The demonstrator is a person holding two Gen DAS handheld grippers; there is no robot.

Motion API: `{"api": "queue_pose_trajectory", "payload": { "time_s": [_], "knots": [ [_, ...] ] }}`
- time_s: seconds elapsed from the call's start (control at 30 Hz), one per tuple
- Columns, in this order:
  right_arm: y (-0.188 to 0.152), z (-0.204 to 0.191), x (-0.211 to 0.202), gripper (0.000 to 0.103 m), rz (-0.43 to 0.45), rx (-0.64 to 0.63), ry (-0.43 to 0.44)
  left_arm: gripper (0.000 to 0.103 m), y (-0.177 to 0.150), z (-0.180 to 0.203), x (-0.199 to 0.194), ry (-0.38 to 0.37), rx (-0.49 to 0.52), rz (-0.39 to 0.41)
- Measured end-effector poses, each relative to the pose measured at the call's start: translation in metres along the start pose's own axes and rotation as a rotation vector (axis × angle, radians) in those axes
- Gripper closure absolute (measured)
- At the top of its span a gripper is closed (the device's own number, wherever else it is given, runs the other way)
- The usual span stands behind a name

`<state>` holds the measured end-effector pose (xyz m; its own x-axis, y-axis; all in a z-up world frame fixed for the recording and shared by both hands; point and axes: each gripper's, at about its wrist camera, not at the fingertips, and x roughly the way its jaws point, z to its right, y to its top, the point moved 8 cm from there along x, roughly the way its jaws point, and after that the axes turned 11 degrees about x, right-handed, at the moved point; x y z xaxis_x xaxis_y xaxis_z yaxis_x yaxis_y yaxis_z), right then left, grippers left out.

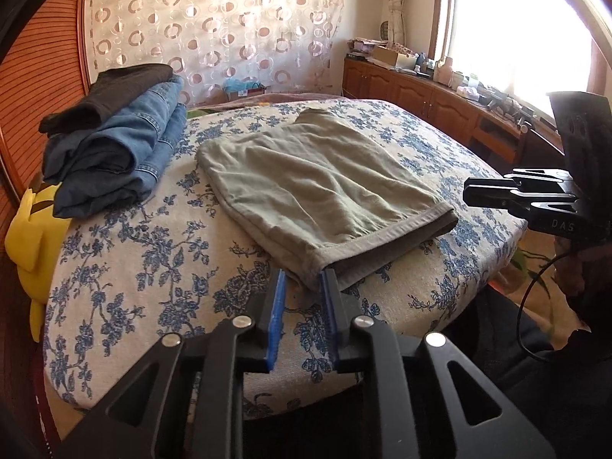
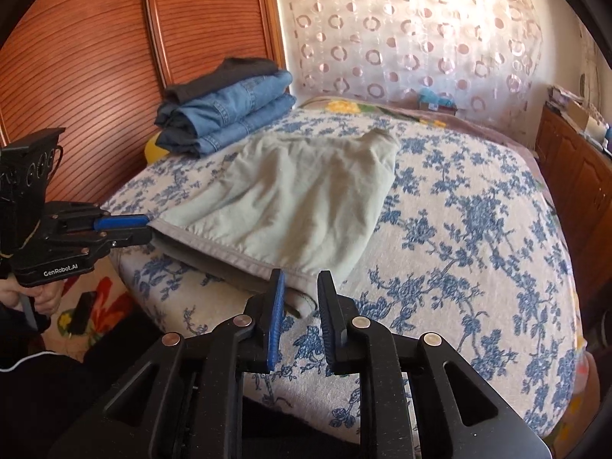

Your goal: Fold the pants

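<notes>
Grey-green pants lie folded flat on the flowered bed cover, their hem edge nearest me. My left gripper stands slightly open at the hem's near left corner. The tip of that corner sits between the blue pads, which do not press on it. My right gripper is also slightly open at the hem's other corner, where a bit of cloth lies loose in the gap. In the right wrist view the left gripper shows side-on against the pants. The right gripper shows at the right edge of the left wrist view.
A stack of folded jeans and dark trousers sits at the far left of the bed beside a wooden slatted panel. A yellow cushion lies below it. Low wooden cabinets line the window side. The bed's front edge is just below my fingers.
</notes>
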<state>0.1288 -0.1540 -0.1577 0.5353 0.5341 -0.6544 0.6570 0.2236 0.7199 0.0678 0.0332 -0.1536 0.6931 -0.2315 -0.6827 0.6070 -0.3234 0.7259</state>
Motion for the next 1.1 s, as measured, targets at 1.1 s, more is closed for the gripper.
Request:
{"api": "queue_pose_trajectory", "payload": {
  "time_s": [1.1],
  "knots": [
    [-0.008,0.018,0.041,0.070,-0.044,0.022,-0.079,0.059,-0.006,-0.017,0.050,0.022,-0.079,-0.076]
  ]
}}
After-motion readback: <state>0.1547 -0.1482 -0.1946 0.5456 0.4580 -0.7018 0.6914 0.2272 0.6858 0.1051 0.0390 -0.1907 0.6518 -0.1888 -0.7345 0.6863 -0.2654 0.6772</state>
